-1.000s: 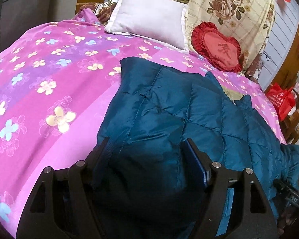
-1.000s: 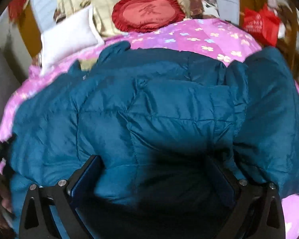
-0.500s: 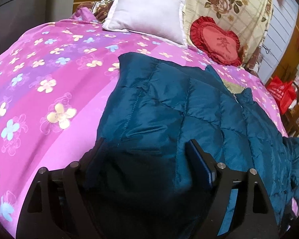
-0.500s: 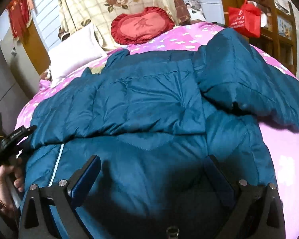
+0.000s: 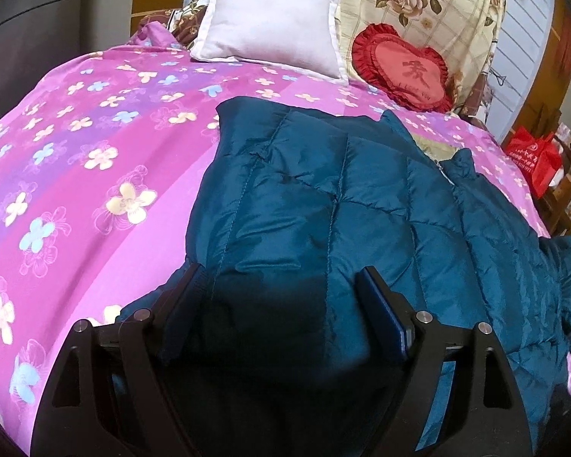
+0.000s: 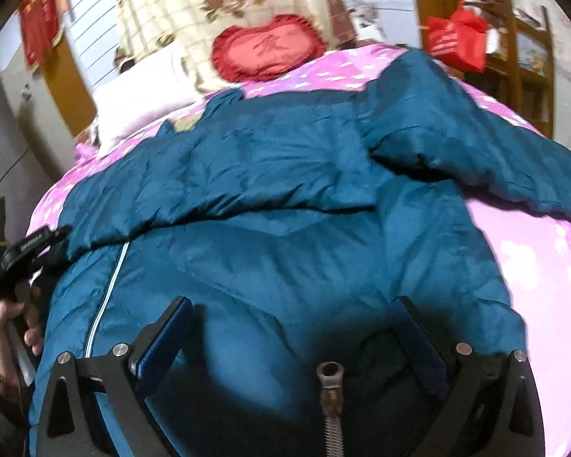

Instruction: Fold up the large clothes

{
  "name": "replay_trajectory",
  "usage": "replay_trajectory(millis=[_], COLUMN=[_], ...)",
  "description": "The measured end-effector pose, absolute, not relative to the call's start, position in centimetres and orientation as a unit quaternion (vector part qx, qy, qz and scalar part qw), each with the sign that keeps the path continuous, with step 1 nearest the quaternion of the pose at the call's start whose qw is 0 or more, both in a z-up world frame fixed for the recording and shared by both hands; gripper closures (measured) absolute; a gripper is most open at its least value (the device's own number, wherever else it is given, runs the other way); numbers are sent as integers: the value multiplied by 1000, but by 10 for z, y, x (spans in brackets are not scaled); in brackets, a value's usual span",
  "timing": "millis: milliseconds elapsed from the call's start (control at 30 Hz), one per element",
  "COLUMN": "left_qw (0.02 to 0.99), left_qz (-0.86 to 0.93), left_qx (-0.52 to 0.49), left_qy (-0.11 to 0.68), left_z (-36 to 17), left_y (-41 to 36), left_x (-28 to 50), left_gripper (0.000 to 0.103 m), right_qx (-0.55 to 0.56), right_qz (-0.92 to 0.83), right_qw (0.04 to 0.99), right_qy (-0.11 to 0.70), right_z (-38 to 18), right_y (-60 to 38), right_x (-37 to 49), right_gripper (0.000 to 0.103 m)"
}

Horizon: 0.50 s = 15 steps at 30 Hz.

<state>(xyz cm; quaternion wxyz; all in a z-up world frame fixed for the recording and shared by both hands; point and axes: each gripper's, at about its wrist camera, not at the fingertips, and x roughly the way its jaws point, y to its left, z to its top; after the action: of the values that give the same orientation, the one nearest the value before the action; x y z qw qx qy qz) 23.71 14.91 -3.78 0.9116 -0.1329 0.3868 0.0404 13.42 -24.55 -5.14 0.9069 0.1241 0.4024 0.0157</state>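
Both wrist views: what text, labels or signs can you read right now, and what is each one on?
Red heart cushion: one large embroidered character in the middle, with a small line of lettering below it, too small to read.
Red bag: white printed lines and a round emblem, too small to read.
Black strap by the hand at the left edge of the right wrist view: pale lettering, blurred.
Blue jacket: no text visible.

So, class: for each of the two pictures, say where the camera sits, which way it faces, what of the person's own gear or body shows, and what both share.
Left wrist: behind the left claw, looking down across the teal jacket toward the white pillow; only its fingers show.
Right wrist: behind the right claw, over the jacket's zipper; the person's left hand shows.
Shared: jacket, pink bedspread, red heart cushion, pillow.
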Motion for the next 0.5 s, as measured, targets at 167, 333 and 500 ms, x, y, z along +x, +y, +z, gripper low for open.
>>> replay_trajectory(millis=[167, 333, 500], left_qw=[911, 911, 911], left_qz=[42, 45, 46], left_qx=[-134, -133, -132], left_qy=[389, 389, 389], left_z=[-39, -39, -39], left_y=[149, 149, 149], left_x=[239, 239, 239], left_gripper=[21, 21, 20], right_qx=[154, 149, 227], right_qz=[-119, -289, -364], right_qw=[915, 893, 842], right_qy=[352, 310, 325], right_z=[-16, 4, -25], right_y=[-325, -443, -557], right_x=[132, 131, 129], right_gripper=[3, 2, 2])
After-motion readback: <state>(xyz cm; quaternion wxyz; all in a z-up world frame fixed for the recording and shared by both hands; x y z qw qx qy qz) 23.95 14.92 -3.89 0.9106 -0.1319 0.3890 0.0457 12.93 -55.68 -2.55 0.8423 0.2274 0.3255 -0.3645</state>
